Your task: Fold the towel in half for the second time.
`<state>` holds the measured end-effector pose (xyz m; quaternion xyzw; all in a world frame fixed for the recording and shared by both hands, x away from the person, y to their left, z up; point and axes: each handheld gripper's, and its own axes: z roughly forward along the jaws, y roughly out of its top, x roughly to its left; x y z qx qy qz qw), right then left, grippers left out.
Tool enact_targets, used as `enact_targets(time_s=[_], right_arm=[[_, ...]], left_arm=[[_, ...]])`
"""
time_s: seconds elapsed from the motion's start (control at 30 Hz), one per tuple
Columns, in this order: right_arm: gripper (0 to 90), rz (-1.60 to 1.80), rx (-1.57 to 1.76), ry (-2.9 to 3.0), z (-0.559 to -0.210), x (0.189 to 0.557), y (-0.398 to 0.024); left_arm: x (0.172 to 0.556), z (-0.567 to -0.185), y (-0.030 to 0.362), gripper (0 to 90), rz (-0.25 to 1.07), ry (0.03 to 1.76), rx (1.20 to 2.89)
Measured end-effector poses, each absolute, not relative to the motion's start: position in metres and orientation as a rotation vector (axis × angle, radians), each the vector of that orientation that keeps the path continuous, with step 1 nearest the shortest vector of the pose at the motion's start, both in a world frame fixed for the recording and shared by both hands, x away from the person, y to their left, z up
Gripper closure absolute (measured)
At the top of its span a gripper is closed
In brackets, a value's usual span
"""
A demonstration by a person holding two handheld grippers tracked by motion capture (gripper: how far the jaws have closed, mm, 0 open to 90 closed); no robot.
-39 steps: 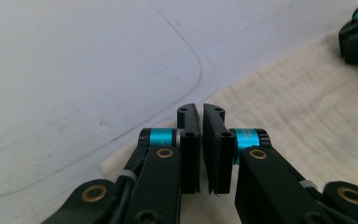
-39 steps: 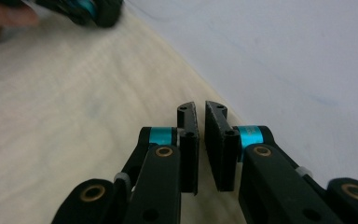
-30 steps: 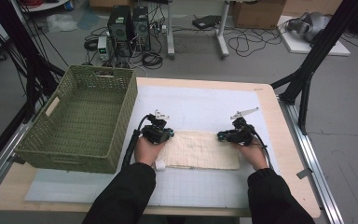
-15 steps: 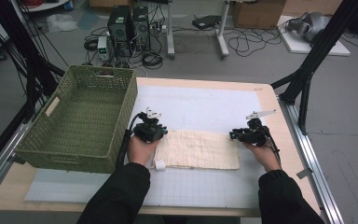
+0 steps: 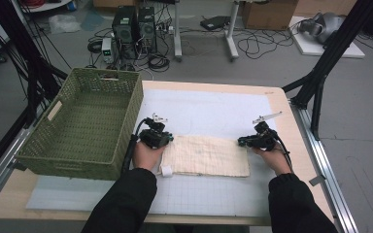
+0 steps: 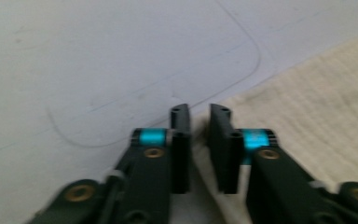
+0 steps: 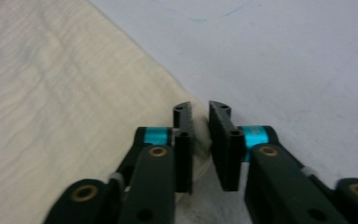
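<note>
Person wears black long sleeves [image 5: 121,201] on both arms, cuffs ending at the wrists, hands bare. Left gripper [image 5: 162,140] & right gripper [image 5: 243,142] are both black, each w/ a small grey three-cornered plate on top and a black cable trailing back along the forearm. Up close in the left gripper view, the left gripper's fingers [image 6: 181,149] are flat black blocks w/ small round holes near the tips, a turquoise band behind each, brass-coloured screws on the black link arms; same build on the right gripper's fingers [image 7: 183,149], whose inner faces look finely toothed.
</note>
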<state>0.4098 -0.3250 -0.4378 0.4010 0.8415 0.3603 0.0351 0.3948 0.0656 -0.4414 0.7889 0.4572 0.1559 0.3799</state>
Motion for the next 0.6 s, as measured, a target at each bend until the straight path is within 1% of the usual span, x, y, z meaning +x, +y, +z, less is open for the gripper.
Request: enact_targets(time_s=[0.07, 0.13, 0.33, 0.6], right_arm=[[84.1, 1.113, 1.223, 2.594, -0.437, 0.41, -0.325], [84.5, 1.117, 1.217, 2.591, -0.435, 0.411, -0.325], [84.5, 1.173, 1.187, 2.48, -0.42, 0.414, -0.33], [84.5, 1.242, 1.173, 2.473, -0.419, 0.404, -0.336]], left_arm=[[0.396, -0.441, 0.068, 86.4, 0.388, 1.168, 2.009], [0.395, -0.439, 0.069, 86.9, 0.417, 1.164, 1.997], [0.394, -0.423, 0.072, 86.9, 0.491, 1.148, 1.867], [0.383, -0.422, 0.074, 86.9, 0.498, 1.098, 1.891]])
